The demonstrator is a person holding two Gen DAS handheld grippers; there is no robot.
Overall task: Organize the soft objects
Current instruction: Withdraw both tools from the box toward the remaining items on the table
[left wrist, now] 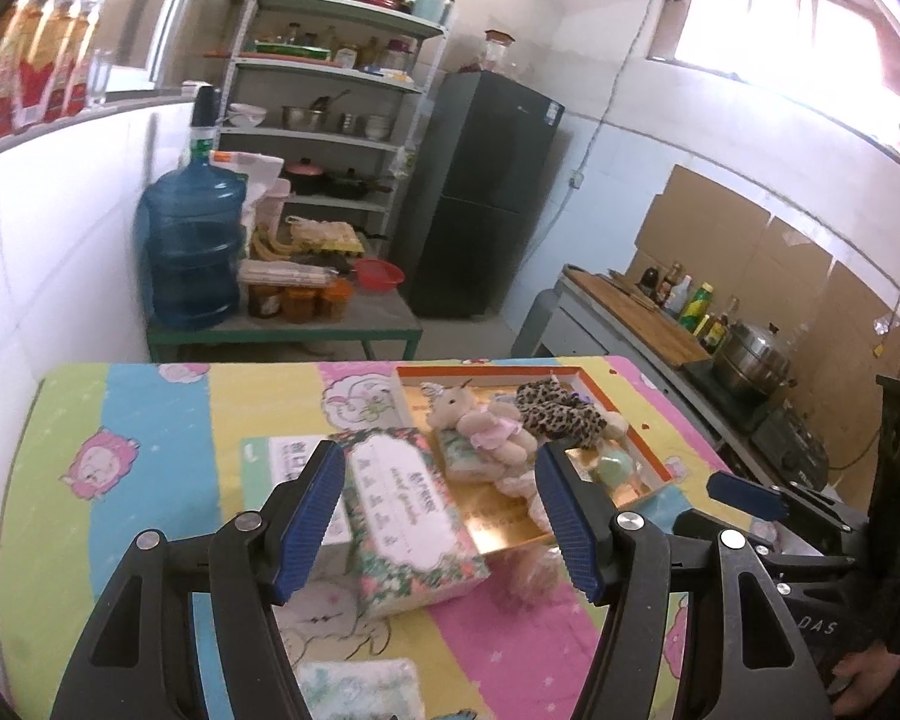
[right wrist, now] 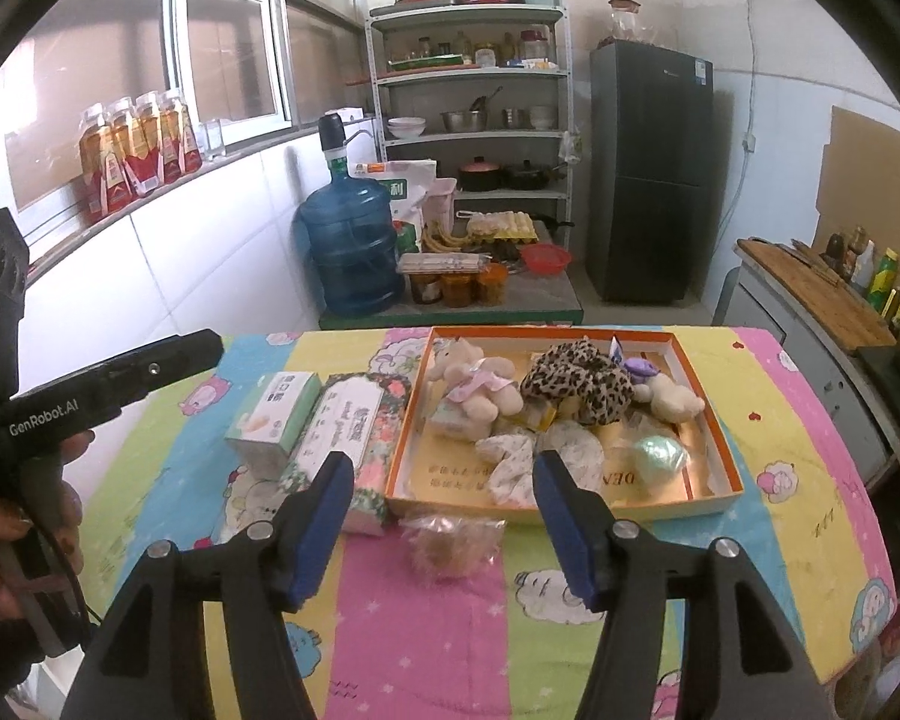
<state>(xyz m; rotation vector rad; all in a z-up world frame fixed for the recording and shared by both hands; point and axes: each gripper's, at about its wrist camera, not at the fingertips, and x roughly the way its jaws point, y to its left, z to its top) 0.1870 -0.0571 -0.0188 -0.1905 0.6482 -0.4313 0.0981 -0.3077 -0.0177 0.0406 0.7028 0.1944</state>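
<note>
An orange-rimmed box [right wrist: 714, 432] on the striped cloth holds a beige plush [right wrist: 474, 378], a leopard-print toy [right wrist: 588, 381], a white plush [right wrist: 672, 399], patterned cloths [right wrist: 522, 456] and a pale green ball [right wrist: 660, 453]. A floral tissue pack [right wrist: 354, 432] and a green-white box [right wrist: 273, 414] lie left of it. A small wrapped brownish item [right wrist: 447, 546] lies in front of the box. My left gripper [left wrist: 438, 516] is open above the floral pack [left wrist: 402, 516]. My right gripper [right wrist: 444, 534] is open above the wrapped item.
The table's striped cloth [right wrist: 390, 630] extends toward me. A pale patterned pack [left wrist: 360, 690] lies near the front edge. Behind the table stand a low bench with a blue water jug [right wrist: 351, 252], shelves [right wrist: 474, 102] and a dark fridge [right wrist: 651, 174]. A counter [right wrist: 810, 294] runs along the right.
</note>
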